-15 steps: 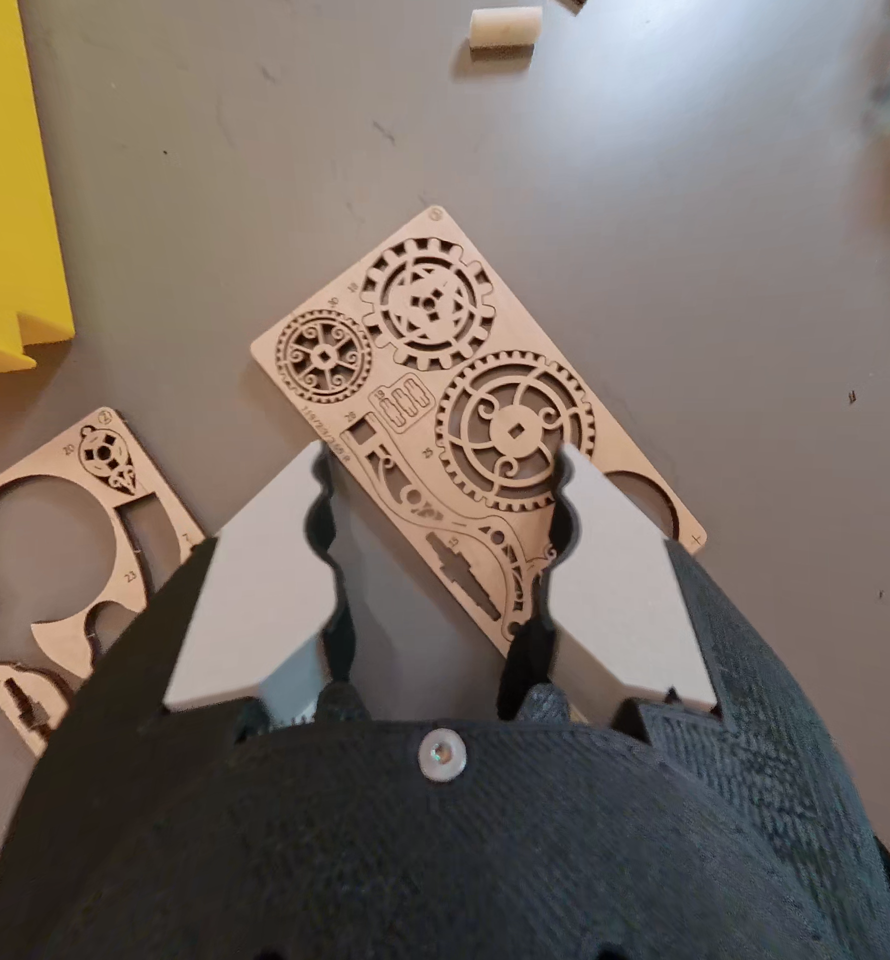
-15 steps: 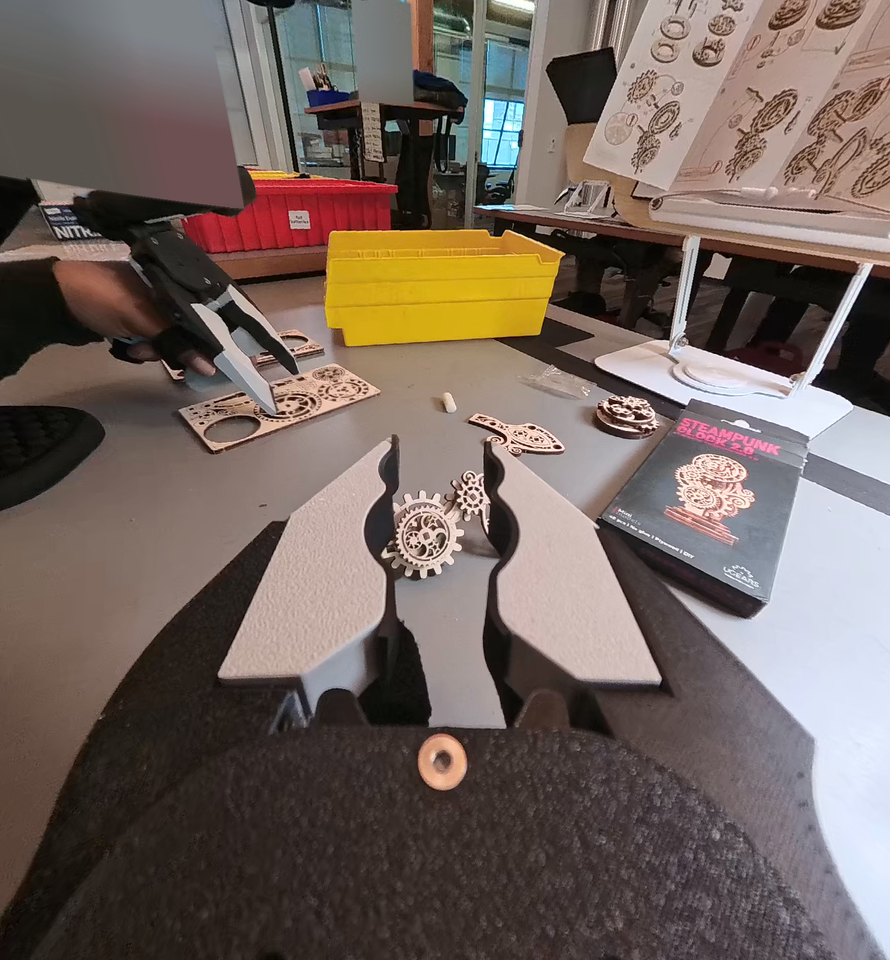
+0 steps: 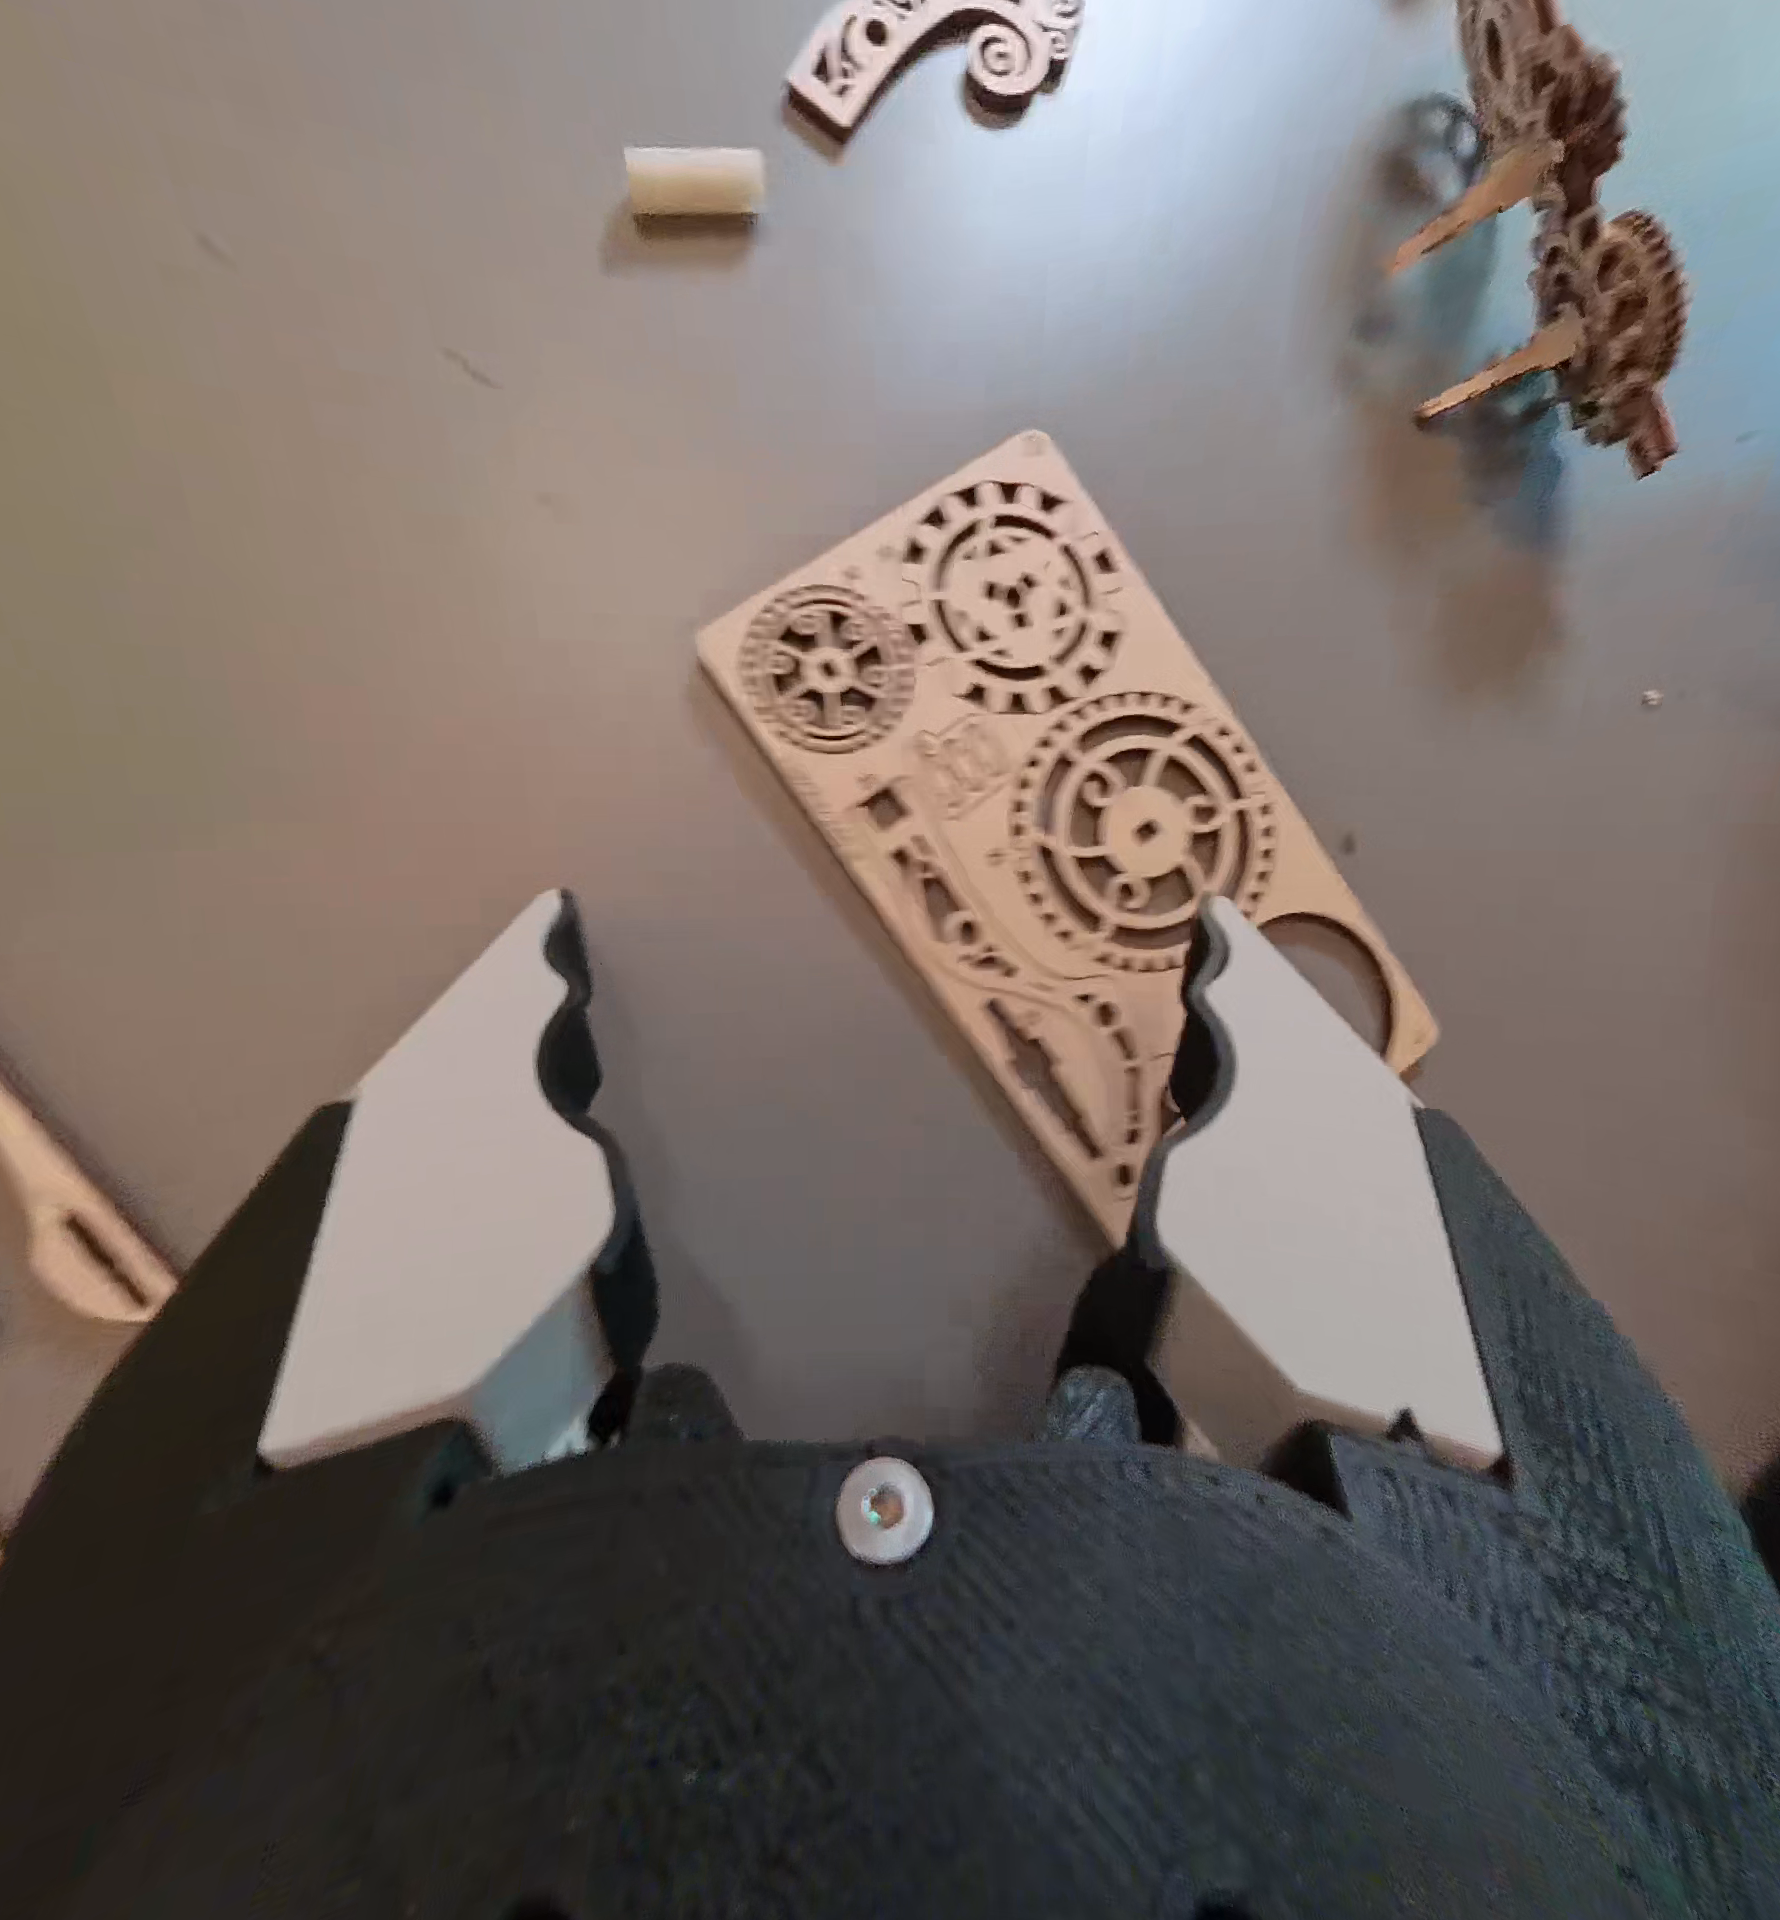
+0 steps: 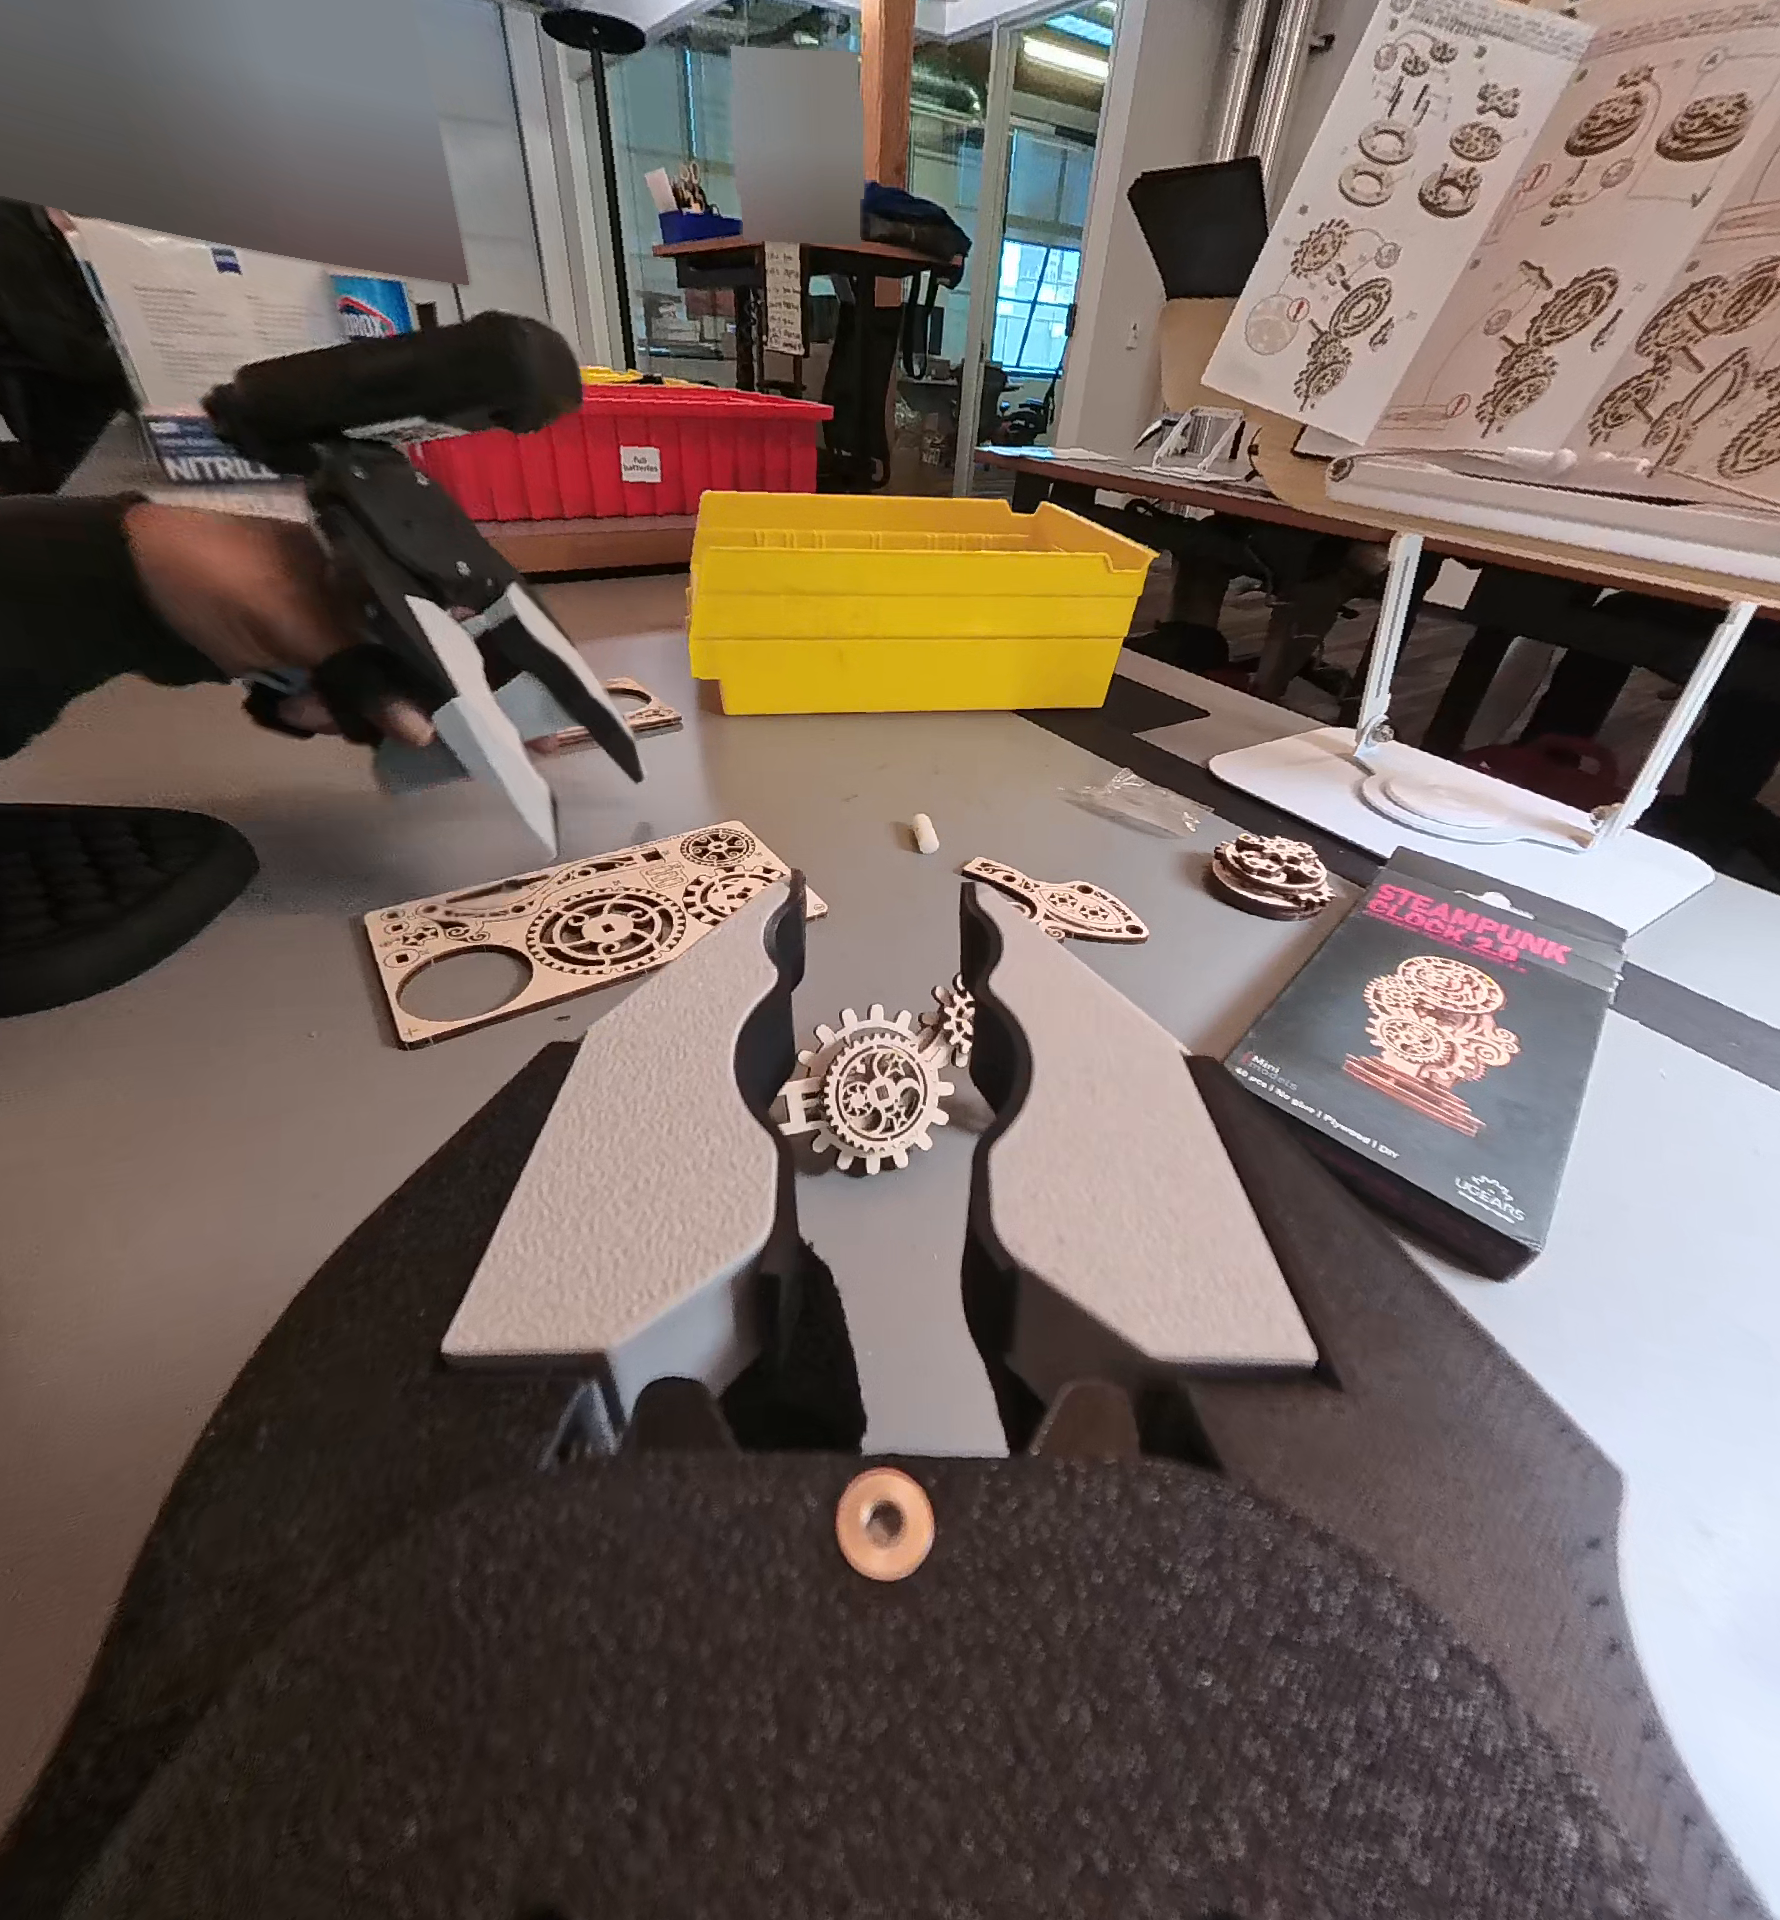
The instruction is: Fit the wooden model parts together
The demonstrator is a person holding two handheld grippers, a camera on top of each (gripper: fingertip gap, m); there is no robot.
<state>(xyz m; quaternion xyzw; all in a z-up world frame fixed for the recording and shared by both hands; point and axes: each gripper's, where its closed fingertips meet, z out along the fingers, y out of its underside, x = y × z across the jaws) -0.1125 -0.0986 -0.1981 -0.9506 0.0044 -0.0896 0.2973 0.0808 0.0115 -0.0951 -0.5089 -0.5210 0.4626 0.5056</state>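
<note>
Our right gripper (image 4: 878, 961) stands with jaws apart around the gear assembly (image 4: 870, 1091), apparently not yet pinching it. It looks light, thin and brittle, so we would grip the stiff axle, not the teeth. Our left gripper (image 3: 886, 925) hangs spread and empty above the parts sheet (image 3: 1052, 790) (gears unpunched), which lies flat on the grey table (image 3: 294, 520) and would flex if lifted by a corner.

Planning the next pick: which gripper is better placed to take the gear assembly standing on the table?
Right. The right gripper is open with the gear assembly already between its fingers, at table level. The left gripper, also open, is raised above the parts sheet, off to the side.
</note>
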